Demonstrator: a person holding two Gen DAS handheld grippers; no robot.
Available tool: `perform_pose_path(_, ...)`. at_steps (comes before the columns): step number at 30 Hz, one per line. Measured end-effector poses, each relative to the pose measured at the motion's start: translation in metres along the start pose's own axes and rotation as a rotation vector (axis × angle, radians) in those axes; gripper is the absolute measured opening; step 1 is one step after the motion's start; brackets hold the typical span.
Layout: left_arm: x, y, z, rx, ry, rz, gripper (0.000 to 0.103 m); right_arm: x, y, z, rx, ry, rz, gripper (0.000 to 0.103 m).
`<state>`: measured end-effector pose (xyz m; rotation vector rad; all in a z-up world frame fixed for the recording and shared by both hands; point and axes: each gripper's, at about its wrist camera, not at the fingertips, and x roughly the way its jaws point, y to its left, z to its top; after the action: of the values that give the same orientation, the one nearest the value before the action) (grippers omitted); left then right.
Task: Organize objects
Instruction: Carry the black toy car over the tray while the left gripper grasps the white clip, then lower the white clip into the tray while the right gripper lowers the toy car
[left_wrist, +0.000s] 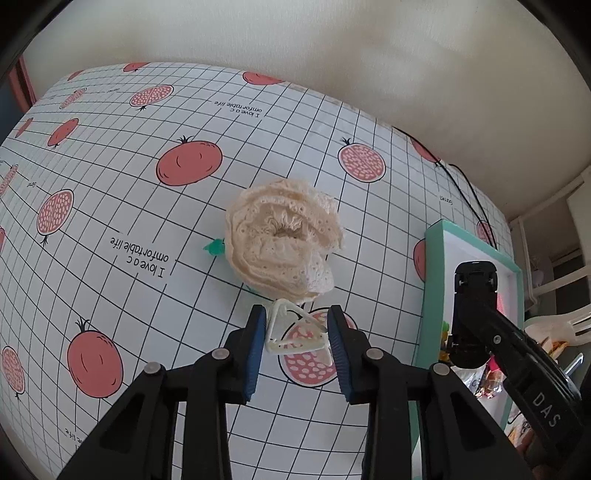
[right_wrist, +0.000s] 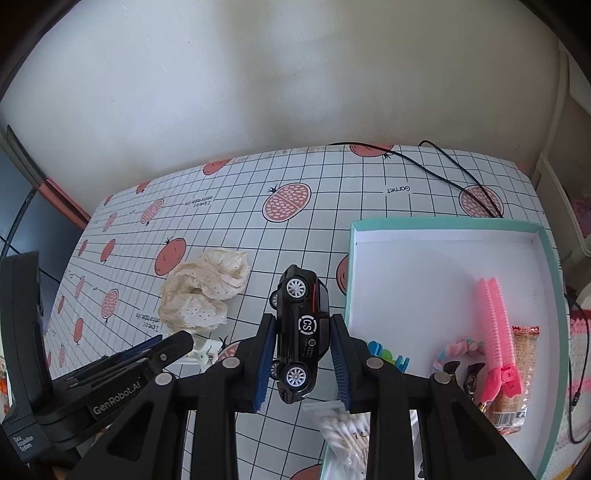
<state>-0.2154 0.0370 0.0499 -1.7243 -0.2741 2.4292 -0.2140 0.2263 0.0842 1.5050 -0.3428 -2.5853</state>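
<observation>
- R gripper (right_wrist: 303, 360) clamped on the toy car (right_wrist: 300, 332), mid-frame in the R wrist view; pads press roof and underside, car hangs on its side, long axis running up the frame, nose away from cam.
- L gripper (left_wrist: 296, 345) lower centre in the L wrist view, jaws parted around a white clip (left_wrist: 295, 328). L pad looks to be touching it, R pad just beside; grip not closed as far as I can tell.
- Key relation: box (right_wrist: 545, 295) sits right of the car, its near-left corner just beside the R pad. Judging from that, next move = short carry to the right, then release. R arm is the nearer one to the box.
- Already in the box: pink clip (right_wrist: 496, 332), snack pack (right_wrist: 517, 384), candies lower right. Cotton swabs (right_wrist: 347, 432) at its near edge.
- Past the white clip: cream lace cloth (left_wrist: 282, 240), bunched up, centre frame, green bit poking out at its left.
- Writing: car door badge "CS"; L tool arm "GenRobot.AI"; R tool arm "DAS"; tablecloth (left_wrist: 129, 206) "I love a comfortable life", far side "Garnet".
- Black cable (right_wrist: 443, 162) trails along the far table edge, upper right.
</observation>
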Motion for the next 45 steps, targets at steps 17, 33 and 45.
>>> perform_pose_path(17, -0.046, -0.027, 0.009, 0.028, -0.117, -0.084, 0.035, -0.028, -0.035, -0.003, 0.05, -0.048, -0.015, 0.031)
perform_pose_path(33, -0.06, -0.114, -0.011, 0.163, -0.196, -0.214, 0.035, -0.053, -0.129, -0.021, 0.167, -0.059, -0.108, 0.031)
perform_pose_path(45, -0.04, -0.18, -0.041, 0.326, -0.236, -0.262, 0.035, -0.058, -0.179, -0.035, 0.241, -0.054, -0.161, 0.031)
